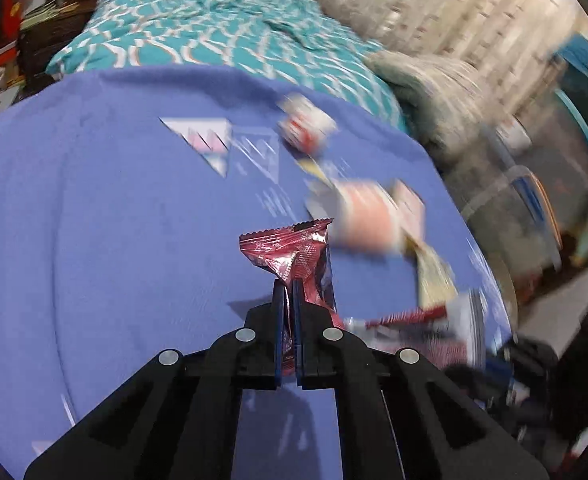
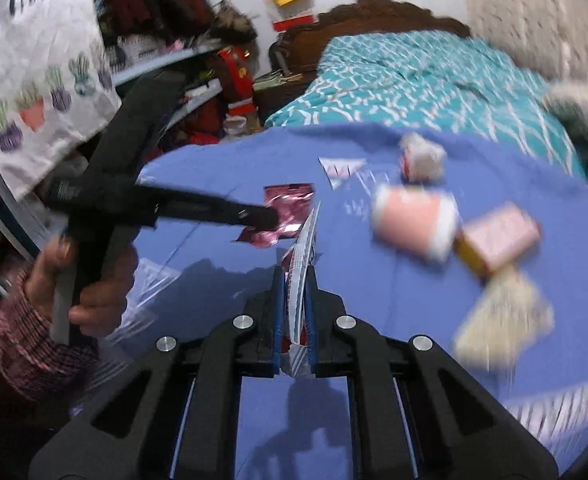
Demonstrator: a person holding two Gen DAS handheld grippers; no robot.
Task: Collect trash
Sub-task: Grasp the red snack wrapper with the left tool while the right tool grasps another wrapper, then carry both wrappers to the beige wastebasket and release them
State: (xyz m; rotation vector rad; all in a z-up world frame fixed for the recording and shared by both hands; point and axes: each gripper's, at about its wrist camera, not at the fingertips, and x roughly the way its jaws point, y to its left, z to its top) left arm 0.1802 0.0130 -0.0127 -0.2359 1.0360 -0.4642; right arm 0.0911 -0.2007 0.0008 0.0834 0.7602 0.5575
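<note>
Two pieces of trash are pinched in my jaws above the blue blanket [image 1: 114, 220]. My left gripper [image 1: 290, 292] is clamped on a crinkled red foil wrapper [image 1: 294, 252]; my right gripper [image 2: 295, 280] is closed on a white-and-red wrapper [image 2: 303, 248] standing edge-up. Farther out lie a pink cup [image 2: 413, 220], a pink box [image 2: 497, 236] and a crumpled white wad [image 2: 421, 156], all blurred. Beyond spreads the teal patterned bedspread [image 1: 214, 28].
</note>
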